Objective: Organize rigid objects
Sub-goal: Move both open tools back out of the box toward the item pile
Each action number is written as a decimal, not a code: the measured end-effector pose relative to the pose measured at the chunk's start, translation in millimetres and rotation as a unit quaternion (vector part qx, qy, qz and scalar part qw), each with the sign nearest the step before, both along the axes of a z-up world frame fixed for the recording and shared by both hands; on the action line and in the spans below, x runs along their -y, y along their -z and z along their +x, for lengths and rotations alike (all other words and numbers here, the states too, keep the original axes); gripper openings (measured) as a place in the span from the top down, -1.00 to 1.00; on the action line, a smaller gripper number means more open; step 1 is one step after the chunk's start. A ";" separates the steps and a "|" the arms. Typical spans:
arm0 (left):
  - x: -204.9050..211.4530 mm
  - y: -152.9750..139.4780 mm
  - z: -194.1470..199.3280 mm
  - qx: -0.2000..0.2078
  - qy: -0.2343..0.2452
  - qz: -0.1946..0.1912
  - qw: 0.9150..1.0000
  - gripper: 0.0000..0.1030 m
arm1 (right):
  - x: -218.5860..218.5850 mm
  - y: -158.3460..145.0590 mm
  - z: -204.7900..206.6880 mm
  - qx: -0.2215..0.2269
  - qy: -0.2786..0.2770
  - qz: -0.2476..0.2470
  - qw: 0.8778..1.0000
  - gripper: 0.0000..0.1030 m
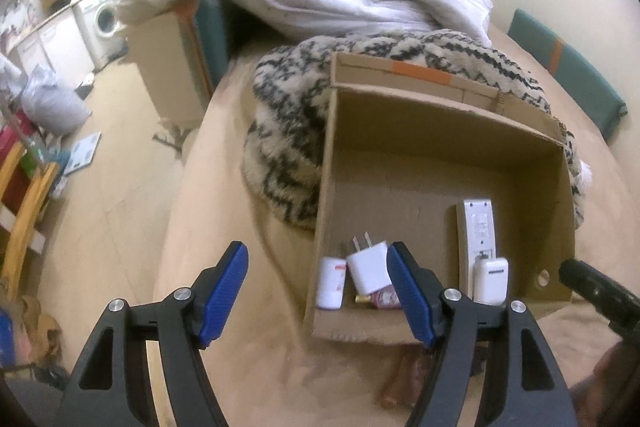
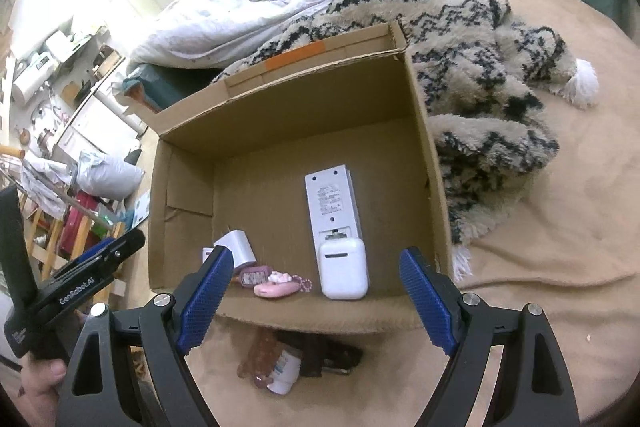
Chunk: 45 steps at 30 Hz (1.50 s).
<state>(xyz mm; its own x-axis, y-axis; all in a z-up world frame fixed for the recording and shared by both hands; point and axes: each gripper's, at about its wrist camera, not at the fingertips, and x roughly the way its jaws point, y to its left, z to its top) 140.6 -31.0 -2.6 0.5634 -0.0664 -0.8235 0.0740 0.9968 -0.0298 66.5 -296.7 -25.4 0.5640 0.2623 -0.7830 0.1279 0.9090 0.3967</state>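
Both tools hang over the near edge of the cardboard box (image 2: 424,163) on the bed (image 2: 560,267), pointing steeply down. My left tool (image 1: 318,291) is released, blue pads spread, nothing between them; its right pad overlaps the box's near-left corner in view. My right tool (image 2: 318,297) is also released, jaws wide, empty. Inside the box, from the right wrist view: white remote (image 2: 332,203) lies face down near centre, long axis toward 12 o'clock; white earbud case (image 2: 344,269) at its 6 o'clock end, touching it. White plug adapter (image 2: 238,247) at 9 o'clock of the case, with a pink keychain charm (image 2: 276,287) just beside it toward the near wall. Left wrist view adds a small white bottle (image 1: 331,283) at the adapter's 9 o'clock. Outside, at 6 o'clock of the box, a few items remain on the bed, including a white bottle (image 2: 286,373); the rest too blurred to name. Patterned blanket (image 2: 480,67) at 2 o'clock.
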 end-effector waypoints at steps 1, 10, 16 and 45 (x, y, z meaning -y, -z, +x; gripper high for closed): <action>-1.2 0.7 -3.4 -0.001 -0.003 0.002 1.000 -0.34 | 1.0 -0.5 -1.9 -0.001 0.001 0.000 1.000 -0.75; -10.5 9.0 -33.1 -0.031 -0.009 0.018 0.999 -0.34 | 4.5 7.4 -26.1 -0.024 0.009 0.026 0.999 -0.75; -7.6 20.3 -48.8 -0.062 -0.005 0.017 0.998 -0.34 | -1.4 13.8 -39.9 -0.042 0.004 0.029 0.999 -0.75; -9.5 36.7 -39.4 -0.125 -0.019 -0.037 0.991 -0.34 | -50.4 101.3 16.8 -0.199 -0.039 0.048 0.978 0.08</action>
